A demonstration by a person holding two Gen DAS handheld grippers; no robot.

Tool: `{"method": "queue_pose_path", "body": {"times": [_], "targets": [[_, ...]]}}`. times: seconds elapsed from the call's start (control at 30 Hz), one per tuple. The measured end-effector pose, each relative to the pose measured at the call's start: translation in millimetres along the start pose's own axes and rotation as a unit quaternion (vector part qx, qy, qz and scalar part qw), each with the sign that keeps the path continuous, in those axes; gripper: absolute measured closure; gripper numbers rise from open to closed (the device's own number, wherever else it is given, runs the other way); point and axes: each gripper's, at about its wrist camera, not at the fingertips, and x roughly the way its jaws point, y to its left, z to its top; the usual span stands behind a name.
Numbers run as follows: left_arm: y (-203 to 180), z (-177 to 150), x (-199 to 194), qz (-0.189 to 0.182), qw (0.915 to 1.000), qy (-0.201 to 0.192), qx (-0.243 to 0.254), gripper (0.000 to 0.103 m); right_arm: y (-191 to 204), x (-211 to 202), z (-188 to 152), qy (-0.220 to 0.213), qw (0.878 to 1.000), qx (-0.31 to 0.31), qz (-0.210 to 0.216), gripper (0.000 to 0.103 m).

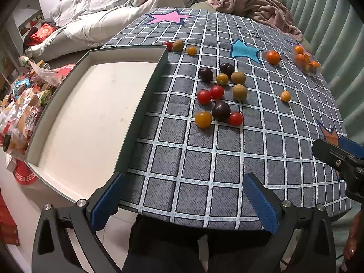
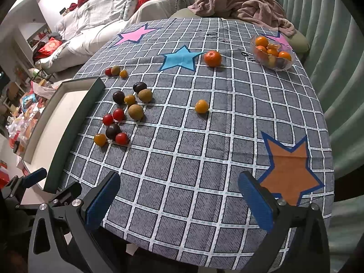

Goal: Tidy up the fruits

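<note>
A cluster of small fruits lies mid-table: red cherry tomatoes point(image 1: 204, 97), dark plums point(image 1: 221, 111), green-brown round fruits point(image 1: 239, 92) and small orange ones point(image 1: 203, 119). The cluster also shows in the right wrist view point(image 2: 118, 114). A tangerine point(image 2: 212, 58) lies farther back, and a lone orange fruit point(image 2: 201, 106) sits apart. A clear bowl point(image 2: 273, 54) at the far right holds tangerines. An empty white tray point(image 1: 91, 113) with a dark rim lies at the left. My left gripper point(image 1: 184, 195) is open and empty near the front edge. My right gripper point(image 2: 179, 195) is open and empty too.
The checked grey cloth point(image 2: 204, 147) with coloured stars covers the table. Three more small fruits point(image 1: 178, 45) lie behind the tray. A pink blanket point(image 2: 241, 2) lies on a chair behind. Snack packets point(image 1: 20, 104) are piled left of the tray.
</note>
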Motion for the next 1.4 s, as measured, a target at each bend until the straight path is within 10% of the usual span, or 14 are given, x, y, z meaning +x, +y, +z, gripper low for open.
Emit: {"method": "queue_pose_path", "body": {"times": [1.4], "targets": [[-27,30,57,-0.02,0.9995,-0.008,0.023,0.0,-36,58,23,0.01,0.999,0.021,-0.022,0.0]]}}
